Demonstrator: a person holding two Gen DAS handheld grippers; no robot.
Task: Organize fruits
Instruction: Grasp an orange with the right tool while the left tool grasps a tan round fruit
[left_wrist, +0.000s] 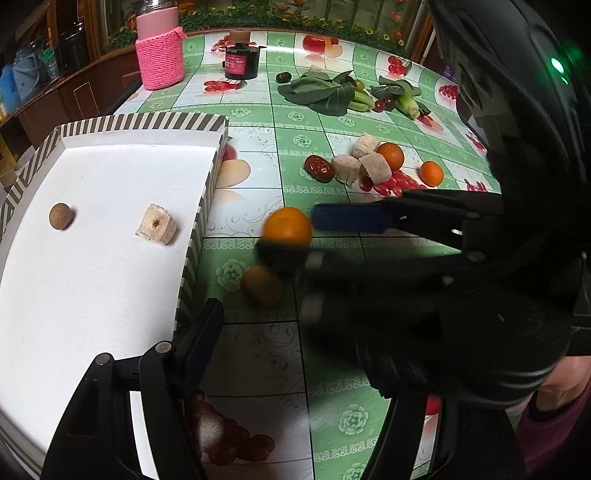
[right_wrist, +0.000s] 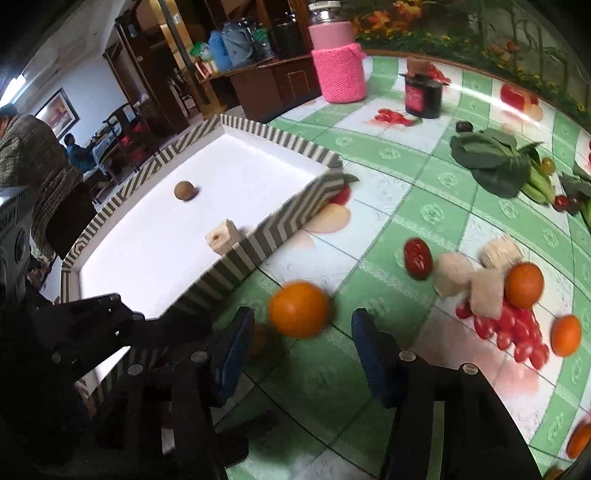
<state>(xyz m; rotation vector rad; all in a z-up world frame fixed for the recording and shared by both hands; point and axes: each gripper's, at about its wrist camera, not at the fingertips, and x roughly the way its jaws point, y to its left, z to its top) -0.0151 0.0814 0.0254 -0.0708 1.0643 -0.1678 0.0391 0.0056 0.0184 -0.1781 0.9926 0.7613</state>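
The orange (left_wrist: 288, 226) is motion-blurred. It sits just off the fingertips of the right gripper (right_wrist: 303, 317), close beside the box (left_wrist: 147, 122) and above the table (left_wrist: 258, 350). In the right wrist view the jaws stand apart with a gap on each side of the orange, so nothing is clenched. Whether a pad (left_wrist: 347, 218) brushes it cannot be told. Being round, it shows no long axis.

A dull brown fruit (left_wrist: 260, 284) lies on the table below it, also blurred. The right gripper blocks much of the left wrist view and hides one finger of the left gripper (left_wrist: 295, 310). The other finger (left_wrist: 201, 328) reaches over the box's striped wall. These jaws are spread and hold nothing.

Inside the box are a brown ball (left_wrist: 60, 216) and a pale chunk (left_wrist: 157, 225), apart. Farther off lie a date (left_wrist: 319, 168), more chunks (left_wrist: 369, 162), two oranges (left_wrist: 390, 156) and greens (left_wrist: 325, 92). A pink jar (left_wrist: 159, 55) stands at the far edge.
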